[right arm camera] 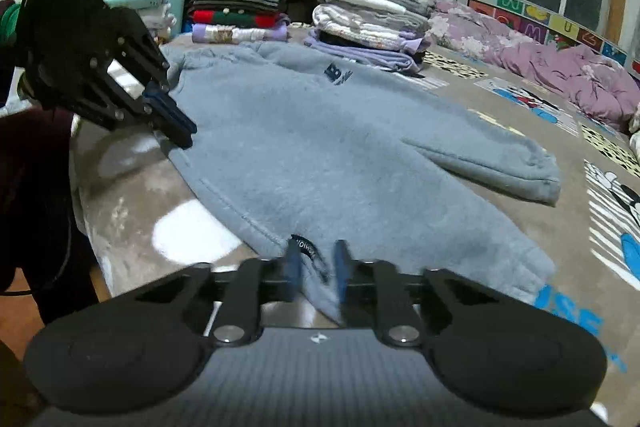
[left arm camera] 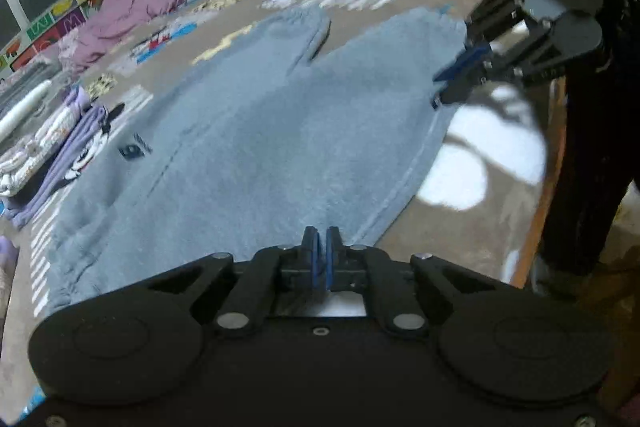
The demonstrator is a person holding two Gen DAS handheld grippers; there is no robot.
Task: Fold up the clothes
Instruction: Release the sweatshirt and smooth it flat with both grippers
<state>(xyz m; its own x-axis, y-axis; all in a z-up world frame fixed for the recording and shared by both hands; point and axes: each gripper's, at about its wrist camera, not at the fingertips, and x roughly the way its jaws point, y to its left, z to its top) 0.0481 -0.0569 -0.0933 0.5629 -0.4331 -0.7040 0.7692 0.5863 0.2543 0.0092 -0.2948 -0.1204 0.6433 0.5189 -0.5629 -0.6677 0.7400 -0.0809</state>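
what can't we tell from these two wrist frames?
- Left gripper: whether it pinches the grey sweatshirt; its own body hides the hem in the left wrist view.
- Right gripper: fabric and black tag sit between the fingers, but contact is motion-blurred in the right wrist view.
- Chest logo: too small to read.
- Sweatshirt's far sleeve: hidden.

Both wrist views sit low and close over the grey sweatshirt [left arm camera: 256, 131] [right arm camera: 332, 147] — facing across it from opposite ends.
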